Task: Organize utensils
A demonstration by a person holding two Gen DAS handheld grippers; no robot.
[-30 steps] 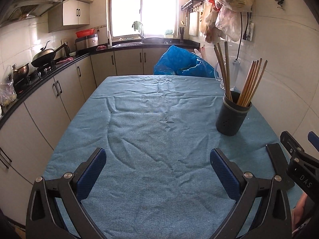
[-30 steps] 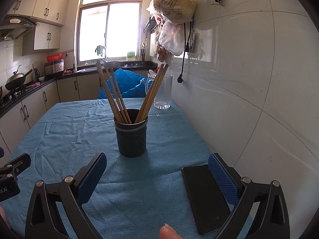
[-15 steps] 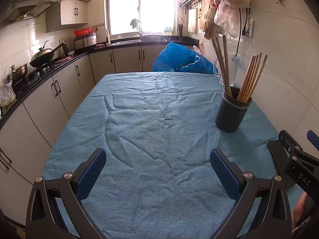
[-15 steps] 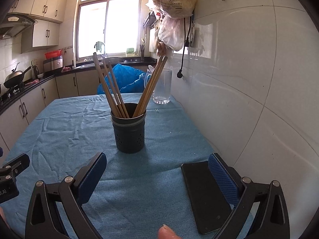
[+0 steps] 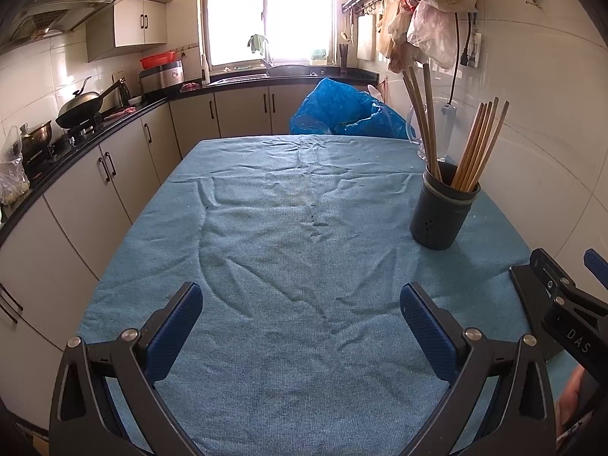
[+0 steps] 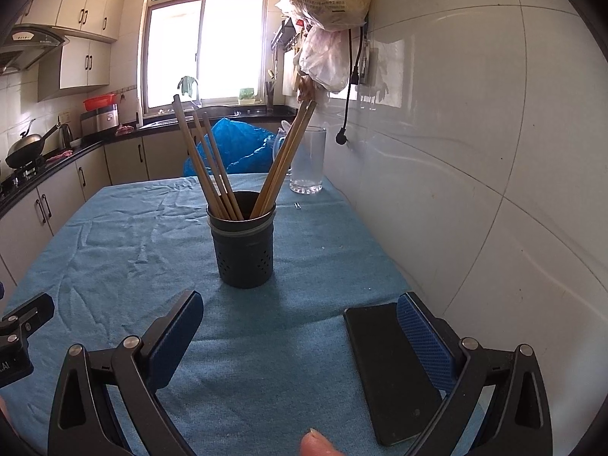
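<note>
Near the table's right edge, by the tiled wall, a dark holder [image 6: 242,245] stands upright on the blue cloth [image 5: 288,266] with the chopsticks [image 6: 212,163] fanned in two bunches. Both the left gripper [image 5: 302,326] and right gripper [image 6: 300,326] hover with fingers spread, holding nothing. A phone [image 6: 387,364] lies under the right one. Probably best: approach a single stick high up, squeeze squarely, lift straight to avoid tipping the holder.

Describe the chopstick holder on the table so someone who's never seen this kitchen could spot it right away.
Start at the table's blue cloth and go to its right side, near the white tiled wall. There stands the chopstick holder, a dark round cup with small holes, wooden chopsticks fanning out of it. The clear glass jug behind it is empty; the black phone nearer lies flat.
</note>
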